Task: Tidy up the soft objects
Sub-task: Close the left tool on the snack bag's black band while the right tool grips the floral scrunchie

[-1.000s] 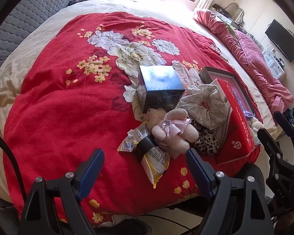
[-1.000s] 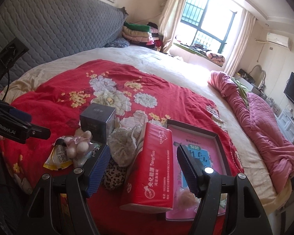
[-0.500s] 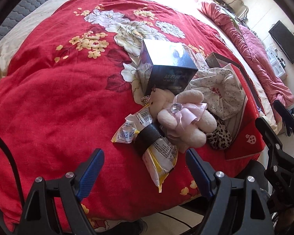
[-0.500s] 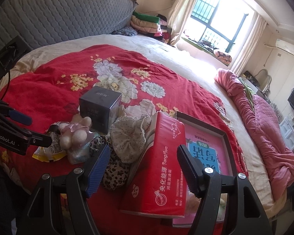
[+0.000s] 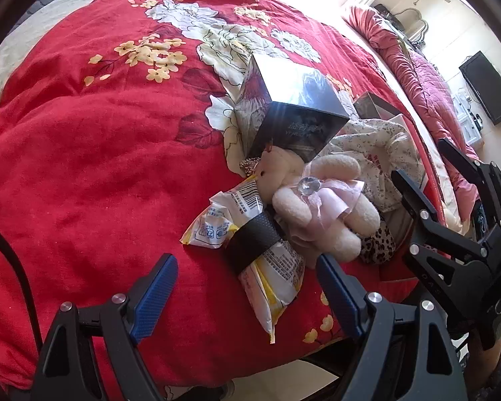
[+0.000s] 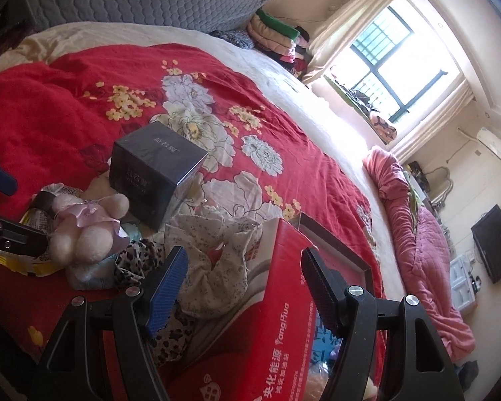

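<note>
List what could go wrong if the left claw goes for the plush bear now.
1. The plush bear lies on a snack packet with a black band; the open left claw may catch the packet too.
2. The bear's head touches the dark box, which may get nudged.
3. The right claw is close beside the bear, so the two may collide.

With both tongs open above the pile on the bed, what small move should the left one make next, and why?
Probably lower the left tongs onto the plush bear and close: they are open and empty, and the bear lies on top of the snack packet, unobstructed.
</note>
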{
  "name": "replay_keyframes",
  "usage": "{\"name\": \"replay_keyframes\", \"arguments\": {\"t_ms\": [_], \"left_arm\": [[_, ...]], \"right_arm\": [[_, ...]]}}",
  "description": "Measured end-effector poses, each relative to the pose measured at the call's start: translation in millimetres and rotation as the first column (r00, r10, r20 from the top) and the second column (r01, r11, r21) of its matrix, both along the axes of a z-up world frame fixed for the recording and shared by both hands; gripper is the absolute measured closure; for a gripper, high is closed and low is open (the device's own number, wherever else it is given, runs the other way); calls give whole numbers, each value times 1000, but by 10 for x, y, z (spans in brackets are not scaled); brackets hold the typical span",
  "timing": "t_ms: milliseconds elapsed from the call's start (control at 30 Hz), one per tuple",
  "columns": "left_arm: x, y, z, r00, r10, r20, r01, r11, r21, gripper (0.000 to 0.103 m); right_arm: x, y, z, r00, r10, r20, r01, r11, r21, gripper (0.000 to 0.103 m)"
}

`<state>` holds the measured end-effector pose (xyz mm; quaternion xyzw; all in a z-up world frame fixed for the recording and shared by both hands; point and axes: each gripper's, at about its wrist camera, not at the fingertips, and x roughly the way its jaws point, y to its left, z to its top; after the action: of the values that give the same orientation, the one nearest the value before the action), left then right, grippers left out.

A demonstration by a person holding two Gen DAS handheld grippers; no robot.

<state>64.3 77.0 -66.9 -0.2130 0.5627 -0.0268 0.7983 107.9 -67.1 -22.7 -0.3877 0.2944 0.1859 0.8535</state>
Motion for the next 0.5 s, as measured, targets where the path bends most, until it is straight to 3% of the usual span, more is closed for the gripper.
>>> {"name": "replay_keyframes", "arguments": {"t_ms": [133, 200, 333, 433, 500], "left_arm": [[6, 14, -34, 1000, 4, -4, -4, 1000, -13, 19], [20, 20, -41, 1000, 6, -4, -6, 1000, -25, 19], [47, 49, -74, 1000, 21, -11, -21, 999, -27, 19], [60, 77, -89, 999, 33, -15, -34, 999, -39, 19], [71, 84, -106, 999, 40, -17, -41, 998, -41, 19]], "right_arm": [[110, 77, -123, 1000, -4, -6, 4, 999, -46, 33], [150, 95, -167, 1000, -6, -13, 6, 998, -59, 45], [204, 151, -234, 1000, -14, 7, 14, 995, -99, 52], [248, 202, -257, 1000, -3, 5, 3, 994, -111, 66], [263, 247, -314, 1000, -3, 9, 4, 988, -154, 82]]}}
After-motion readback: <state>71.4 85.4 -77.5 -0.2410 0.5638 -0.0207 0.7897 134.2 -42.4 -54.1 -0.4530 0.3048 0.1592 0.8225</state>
